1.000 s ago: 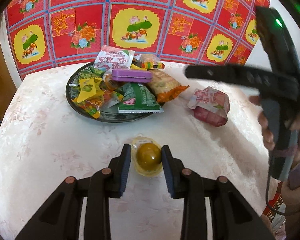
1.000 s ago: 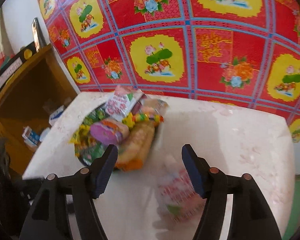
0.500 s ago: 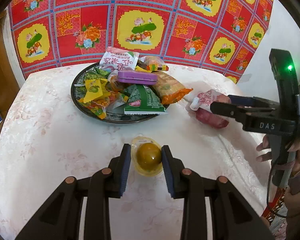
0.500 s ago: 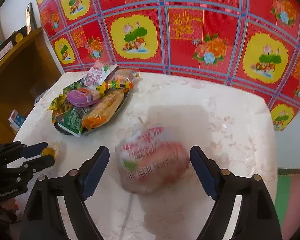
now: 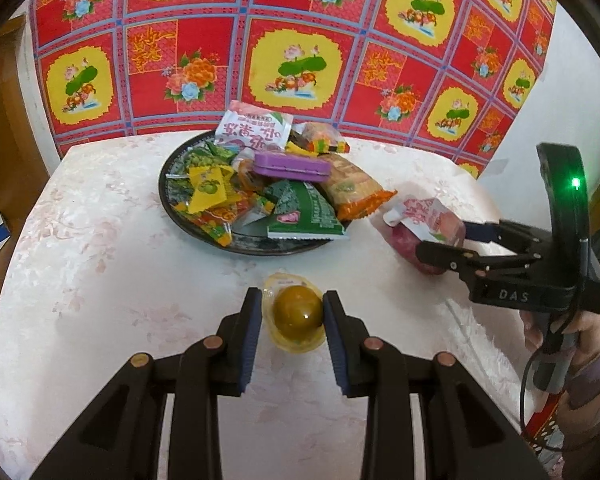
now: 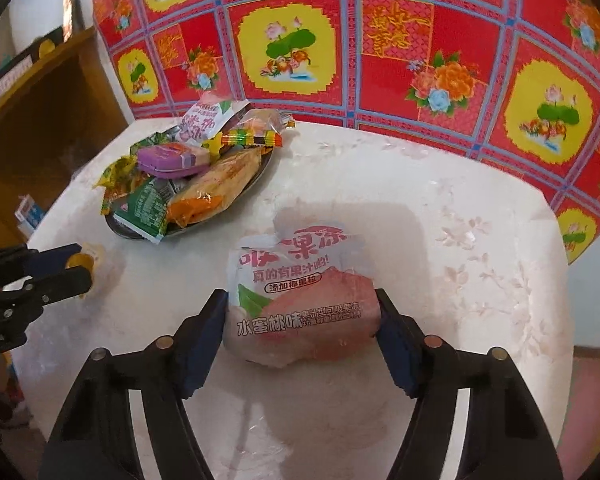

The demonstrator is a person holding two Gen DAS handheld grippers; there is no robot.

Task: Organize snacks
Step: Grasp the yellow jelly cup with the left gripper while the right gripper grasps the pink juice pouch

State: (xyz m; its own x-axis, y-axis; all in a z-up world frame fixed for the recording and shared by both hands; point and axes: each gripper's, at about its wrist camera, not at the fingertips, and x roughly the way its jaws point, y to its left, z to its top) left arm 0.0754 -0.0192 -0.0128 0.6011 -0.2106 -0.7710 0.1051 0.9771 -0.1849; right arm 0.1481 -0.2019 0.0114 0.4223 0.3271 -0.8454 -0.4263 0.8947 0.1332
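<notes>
Two snacks off tray [image 5: 168, 196]: pouch [image 6: 300, 300] between right gripper [image 6: 300, 320] jaws, closing, pads at its sides; jelly cup [image 5: 296, 314] clamped in left gripper [image 5: 288, 316], low over table [image 5: 100, 280].
Risk: soft pouch bulges, slips from pads; heaped tray sheds packets when more added.
Clearance: table bare between grippers; far right edge near pouch.

snacks [image 5: 260, 184] in tray [image 5: 260, 246] | pouch [image 5: 424, 224] right | cup [image 5: 296, 312] before
</notes>
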